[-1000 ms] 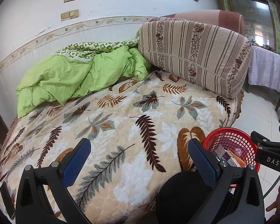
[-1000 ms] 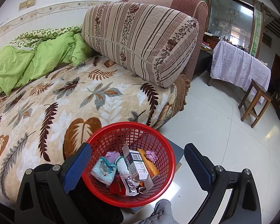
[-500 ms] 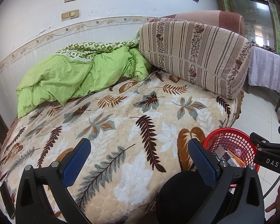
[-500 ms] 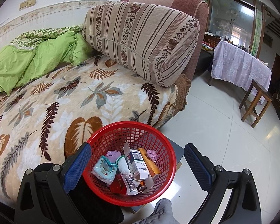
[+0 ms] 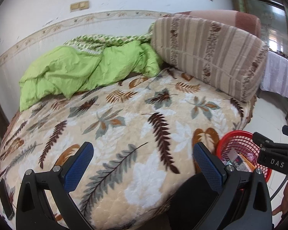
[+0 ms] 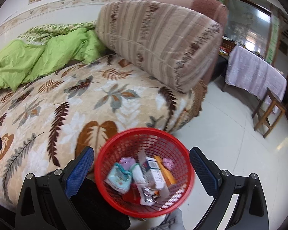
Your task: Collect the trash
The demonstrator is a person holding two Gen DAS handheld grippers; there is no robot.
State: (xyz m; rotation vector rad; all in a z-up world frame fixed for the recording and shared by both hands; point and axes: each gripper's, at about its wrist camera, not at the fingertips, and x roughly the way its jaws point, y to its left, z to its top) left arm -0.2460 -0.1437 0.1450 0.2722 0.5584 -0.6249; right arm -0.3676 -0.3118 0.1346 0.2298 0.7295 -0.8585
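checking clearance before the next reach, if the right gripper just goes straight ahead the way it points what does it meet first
Most likely the red basket: it sits between the open fingers of the right gripper, already holding wrappers and a small box. Depth is unclear through the fisheye, so it may pass above the rim.

Black gripper frames, blue textured fingers, silver screws, white "DAS" lettering

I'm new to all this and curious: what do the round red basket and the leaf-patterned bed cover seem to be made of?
The round red basket looks like moulded plastic: a uniform glossy red with a regular open lattice wall. The leaf-patterned bed cover looks like plush fleece or velour, soft and matte, with an embossed, slightly fuzzy pile; the exact fibre can't be told.
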